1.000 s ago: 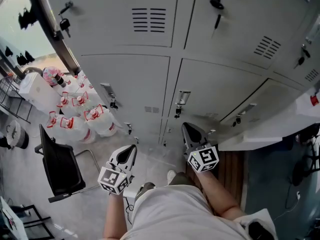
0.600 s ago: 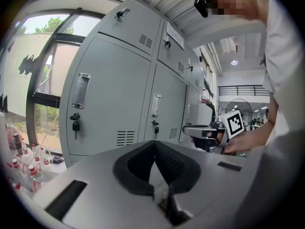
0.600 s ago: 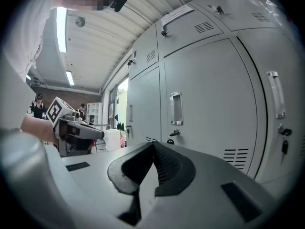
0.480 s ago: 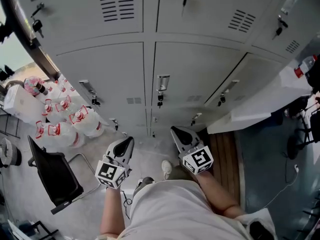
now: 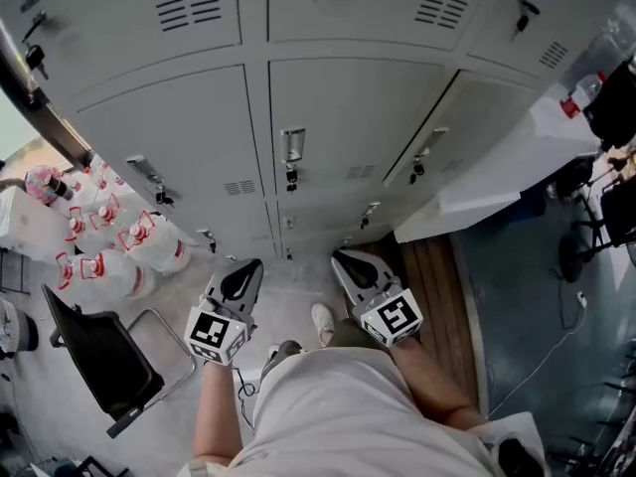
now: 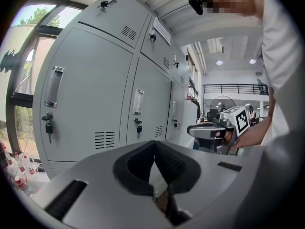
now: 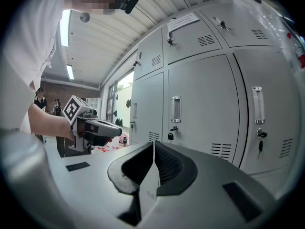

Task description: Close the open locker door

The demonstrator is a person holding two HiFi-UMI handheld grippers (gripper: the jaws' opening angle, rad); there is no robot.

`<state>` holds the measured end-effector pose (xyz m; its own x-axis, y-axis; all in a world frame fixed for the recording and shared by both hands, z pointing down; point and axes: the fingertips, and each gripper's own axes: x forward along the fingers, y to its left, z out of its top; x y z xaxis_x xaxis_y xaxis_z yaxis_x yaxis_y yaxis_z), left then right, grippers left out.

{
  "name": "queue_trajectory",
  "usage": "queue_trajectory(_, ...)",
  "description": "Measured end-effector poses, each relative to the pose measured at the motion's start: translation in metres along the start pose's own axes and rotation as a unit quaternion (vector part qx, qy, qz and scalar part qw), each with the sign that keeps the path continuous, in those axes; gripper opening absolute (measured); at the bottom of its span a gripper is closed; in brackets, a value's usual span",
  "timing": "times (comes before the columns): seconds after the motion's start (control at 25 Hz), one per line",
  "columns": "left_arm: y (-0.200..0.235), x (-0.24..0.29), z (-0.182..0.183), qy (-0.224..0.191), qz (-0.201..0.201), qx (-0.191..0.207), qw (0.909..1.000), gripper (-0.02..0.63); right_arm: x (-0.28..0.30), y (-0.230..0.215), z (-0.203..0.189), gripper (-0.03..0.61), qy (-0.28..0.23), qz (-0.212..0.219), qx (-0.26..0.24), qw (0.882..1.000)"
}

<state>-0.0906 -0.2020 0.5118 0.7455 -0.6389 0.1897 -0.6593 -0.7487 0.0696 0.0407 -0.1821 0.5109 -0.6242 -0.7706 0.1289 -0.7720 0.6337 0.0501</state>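
A row of grey lockers stands before me, each door with a handle and keys hanging in its lock. The doors in view look flush with the row, and I cannot tell which one stands open. My left gripper and right gripper are held low, side by side, pointing at the lockers' base and touching nothing. The left gripper's pads meet with nothing between them. The right gripper is likewise shut and empty. Each gripper view shows the other gripper beside it.
Several large water bottles lie at the lockers' foot on the left, with a black chair nearer me. A white desk juts out at the right over a wooden floor strip. Cables and dark gear sit further right.
The lockers, bottles and chair have slid left in the head view as I moved rightward along the row. Both grippers stayed shut, side by side, in front of me.
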Motion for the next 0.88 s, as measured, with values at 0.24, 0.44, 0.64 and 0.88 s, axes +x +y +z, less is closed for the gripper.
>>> queue_trajectory(0.24,-0.01,0.005,0.005,0.004,-0.021,0.024,0.9995,0.0,-0.013,0.005,-0.003,0.011,0.0,-0.001,-0.006,1.0)
queue_trajectory(0.44,-0.015,0.004,0.009,0.002,-0.027,0.031,0.9992,0.0,-0.019,0.007,-0.007,0.012,0.003,-0.002,-0.018,1.0)
queue_trajectory(0.64,-0.018,0.003,0.009,-0.001,-0.029,0.037,0.9989,0.0,-0.02,0.003,0.003,0.012,-0.021,-0.007,-0.005,1.0)
queue_trajectory(0.88,-0.019,0.004,0.007,0.001,-0.028,0.034,0.999,0.0,-0.021,0.001,0.002,0.012,-0.012,-0.003,-0.006,1.0)
